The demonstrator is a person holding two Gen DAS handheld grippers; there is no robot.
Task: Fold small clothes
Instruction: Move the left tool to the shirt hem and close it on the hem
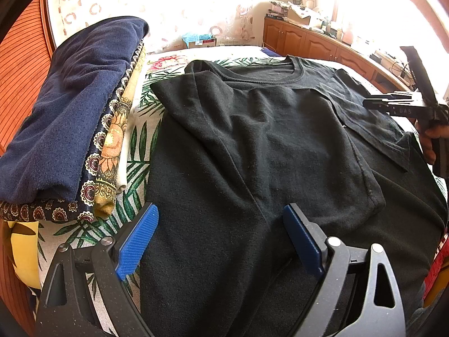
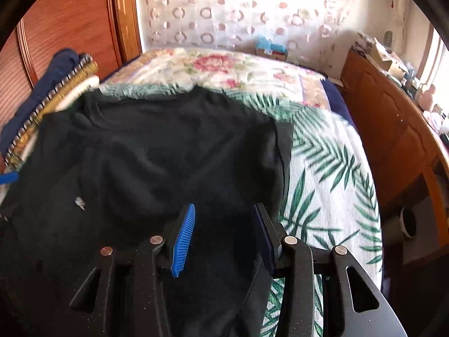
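Presently the left gripper (image 1: 220,238) stands with its jaws wide apart above the lower body of the black T-shirt (image 1: 252,146), its blue pads (image 1: 137,241) clear of the cloth and nothing between them. The right gripper (image 2: 224,236) has its jaws partly apart, over the shirt's right-hand edge; black fabric shows in the gap, but whether the pads touch it cannot be told from the blurred right wrist view. In the left wrist view that same tool appears at the far right edge, gripped by a hand (image 1: 430,140), just above the shirt's sleeve.

The T-shirt lies face-up on the bedspread (image 2: 322,163), a white cover with green palm leaves, neckline toward the far end. One sleeve is turned in over the chest. Just beside the shirt, on the left, sits a stack of folded clothes (image 1: 73,118), a navy piece on top. Wooden cabinets (image 1: 303,39) run along the right wall.
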